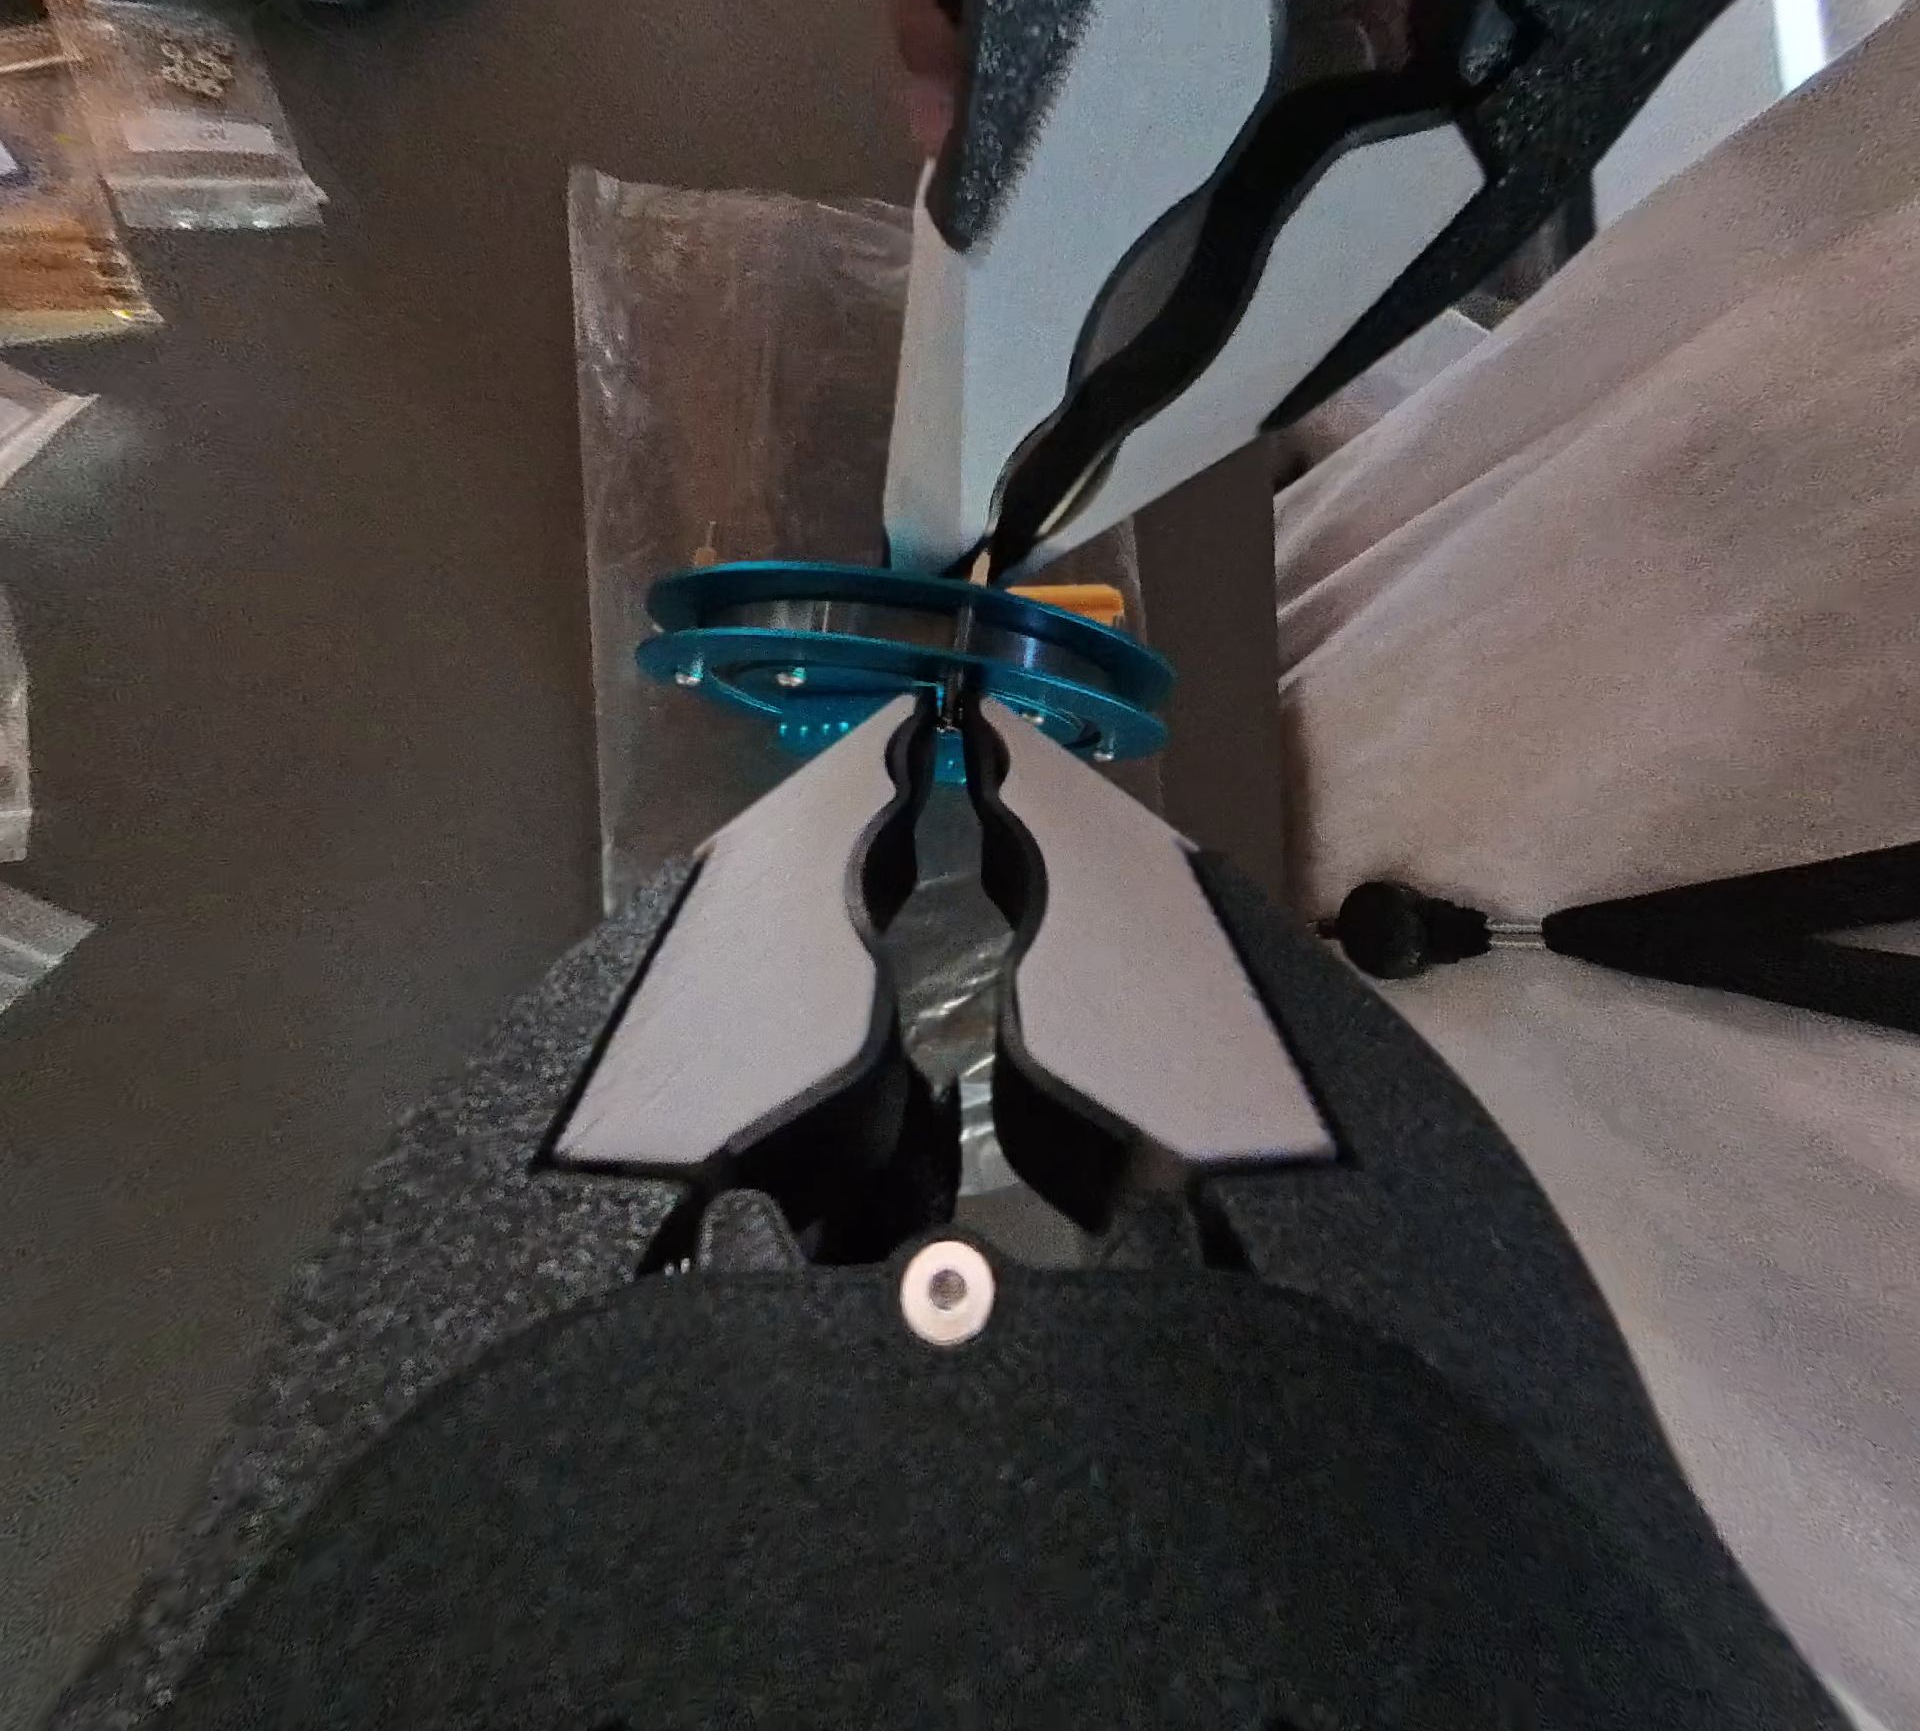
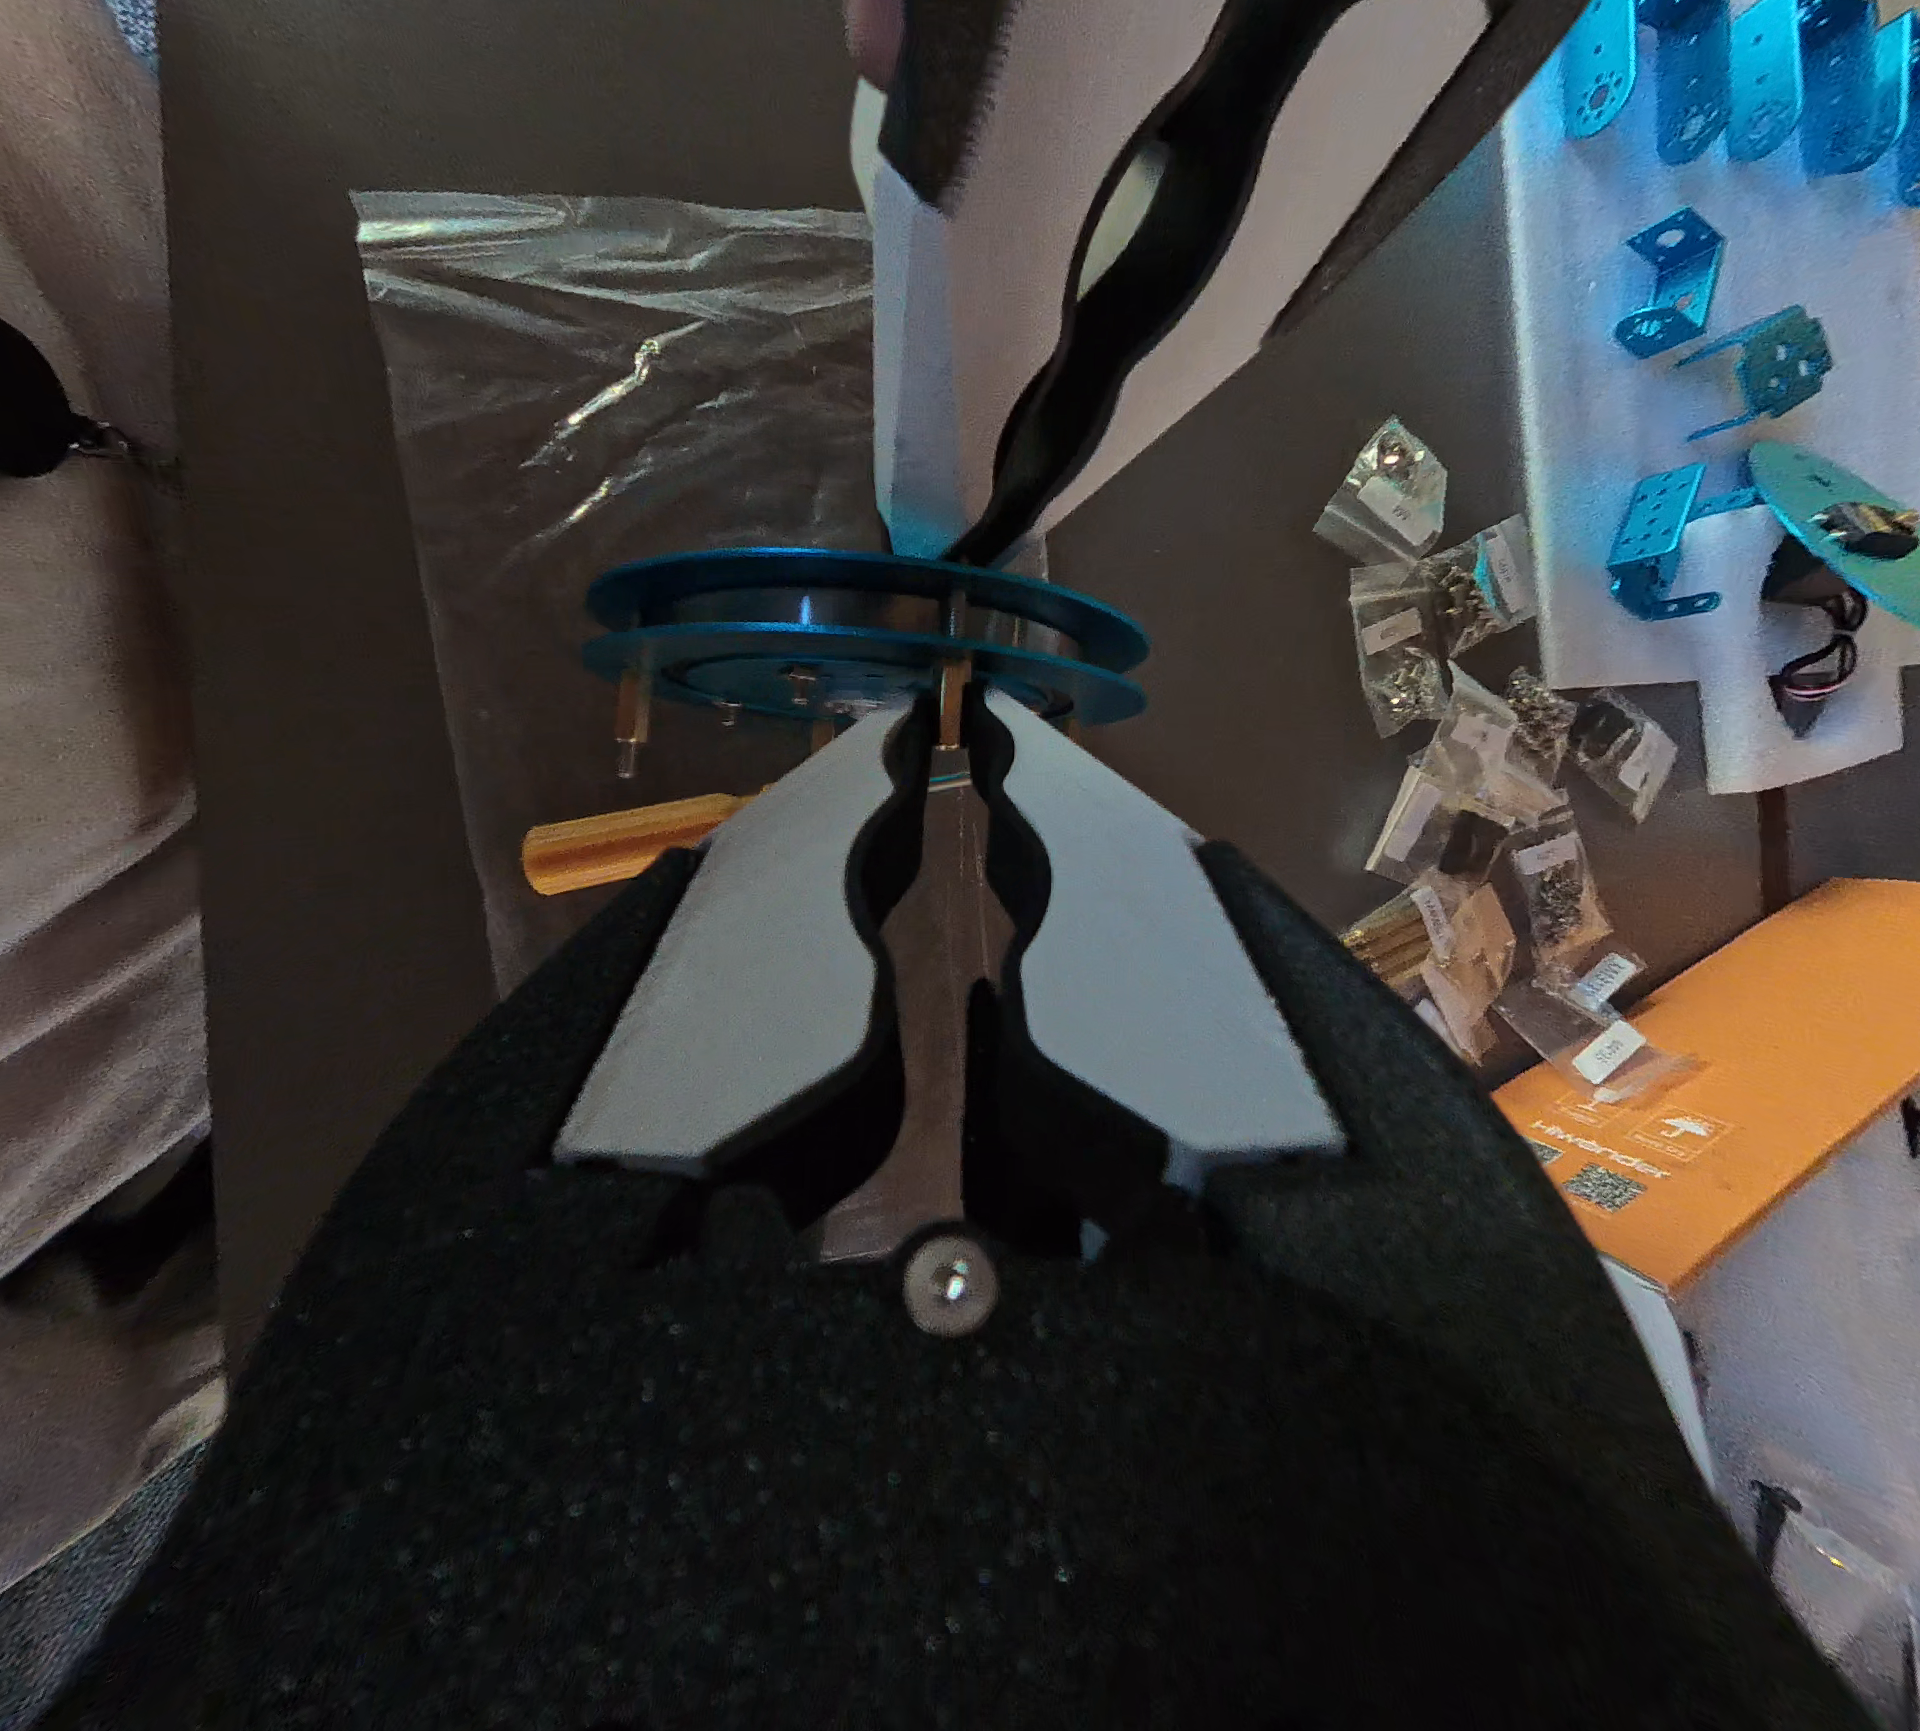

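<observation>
Left gripper (image 1: 951, 725): jaws nearly closed, only a thin slit between the tips, pinching a small dark post at the near rim of the blue disc assembly (image 1: 904, 663) (two round blue plates stacked w/ a gap, dark ring between, screws on the underside). Right gripper (image 2: 948, 746): same story, jaws drawn close, tips clamped on a brass standoff (image 2: 948, 705) that runs through the plates' rim. Each view also shows the other gripper coming from the top, tips meeting the far edge of the discs, so the assembly is held between the two, lifted above the table (image 2: 312, 123).

Under it lies a clear plastic bag (image 2: 623, 351), flat on the brown surface. A gold-coloured handle (image 2: 623, 840) lies just beside the right gripper's left finger, partly hidden by it. Further to the right: a heap of small parts bags (image 2: 1475, 746), an orange box (image 2: 1745, 1058), and white foam (image 2: 1621, 331) carrying blue metal brackets (image 2: 1673, 299). Beige fabric (image 1: 1610, 538) sits at the edge of both views.
</observation>
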